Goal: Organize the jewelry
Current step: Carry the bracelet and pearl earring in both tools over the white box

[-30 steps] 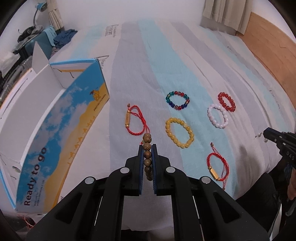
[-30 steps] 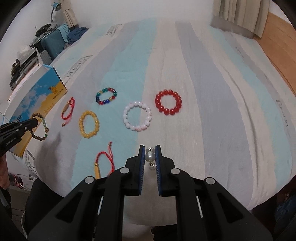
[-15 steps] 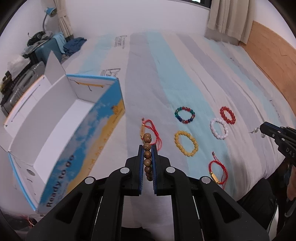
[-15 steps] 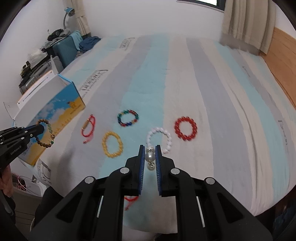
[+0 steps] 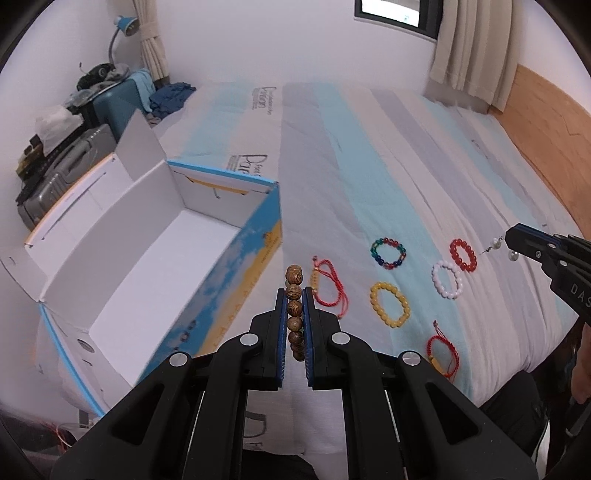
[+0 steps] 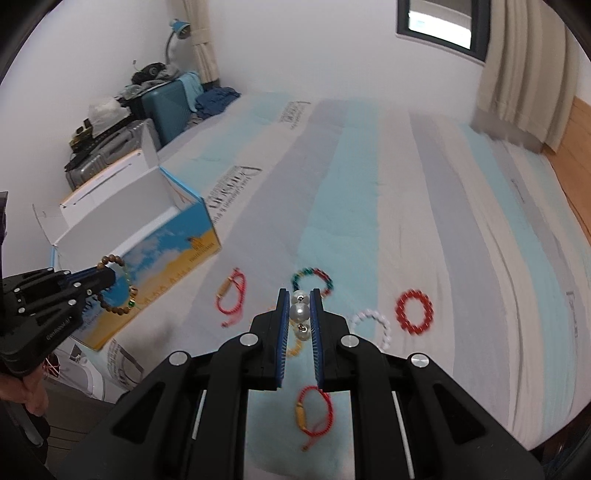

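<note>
My left gripper [image 5: 294,295] pinches the wooden bead bracelet [image 5: 294,306] beside the open box [image 5: 147,258] — my right gripper [image 6: 299,299] grips pearl earrings [image 6: 300,312] above the bed [image 6: 424,221].

Home bedroom: striped bed [image 5: 369,166], curtains [image 5: 469,48], desk lamp [image 5: 123,27], suitcases [image 6: 162,107] w/ clothes by wall

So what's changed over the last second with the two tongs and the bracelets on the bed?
Both tongs rose away from the bed: the left tongs carried the wooden bead bracelet toward the open cardboard box, and the right tongs lifted the pearl earrings. Neither let go. The six bracelets on the striped bedspread stayed put.
</note>
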A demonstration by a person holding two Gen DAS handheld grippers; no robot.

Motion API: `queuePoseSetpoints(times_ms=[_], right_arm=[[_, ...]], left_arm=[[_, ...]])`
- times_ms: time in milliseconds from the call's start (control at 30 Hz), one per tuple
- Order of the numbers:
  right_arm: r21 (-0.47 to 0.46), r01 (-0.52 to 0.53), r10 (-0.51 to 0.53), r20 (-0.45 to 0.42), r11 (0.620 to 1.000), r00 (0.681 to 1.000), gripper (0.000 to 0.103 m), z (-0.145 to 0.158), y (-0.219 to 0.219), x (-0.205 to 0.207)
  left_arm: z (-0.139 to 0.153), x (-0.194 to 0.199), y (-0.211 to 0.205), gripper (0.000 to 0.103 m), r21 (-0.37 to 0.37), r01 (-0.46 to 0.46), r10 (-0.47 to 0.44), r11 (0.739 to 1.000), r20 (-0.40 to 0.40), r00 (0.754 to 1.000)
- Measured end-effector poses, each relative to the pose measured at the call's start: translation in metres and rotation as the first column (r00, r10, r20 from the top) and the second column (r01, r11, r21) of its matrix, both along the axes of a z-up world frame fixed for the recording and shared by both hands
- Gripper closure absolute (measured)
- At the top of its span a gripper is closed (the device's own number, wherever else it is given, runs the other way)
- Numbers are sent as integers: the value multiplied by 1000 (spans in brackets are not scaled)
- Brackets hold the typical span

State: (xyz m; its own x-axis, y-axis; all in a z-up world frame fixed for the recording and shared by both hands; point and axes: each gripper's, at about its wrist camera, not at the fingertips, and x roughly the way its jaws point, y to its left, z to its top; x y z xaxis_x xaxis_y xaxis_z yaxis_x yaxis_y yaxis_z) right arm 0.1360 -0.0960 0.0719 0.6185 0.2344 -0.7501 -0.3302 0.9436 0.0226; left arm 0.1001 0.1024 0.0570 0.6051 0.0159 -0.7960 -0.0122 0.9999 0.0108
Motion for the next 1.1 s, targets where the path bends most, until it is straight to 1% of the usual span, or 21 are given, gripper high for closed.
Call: queuePoseSetpoints(times_ms=[300,600,767,1100], right_arm=[[-1,-82,82,29,997,996,93,17,53,3],[-5,-175,176,40,984,984,93,26,116,5],[-10,-230,230,40,973,972,93,28,154,6],[-22,-328,329,21,944,944,93,21,227,12]], left_arm=[[19,-9,44,96,6,-65,65,998,31,997],[29,-16,95,96,12,-151,151,988,47,988],[30,-17,118,96,24,-197,196,980,45,980],[23,-14,172,96,36,-293,292,955,26,956]])
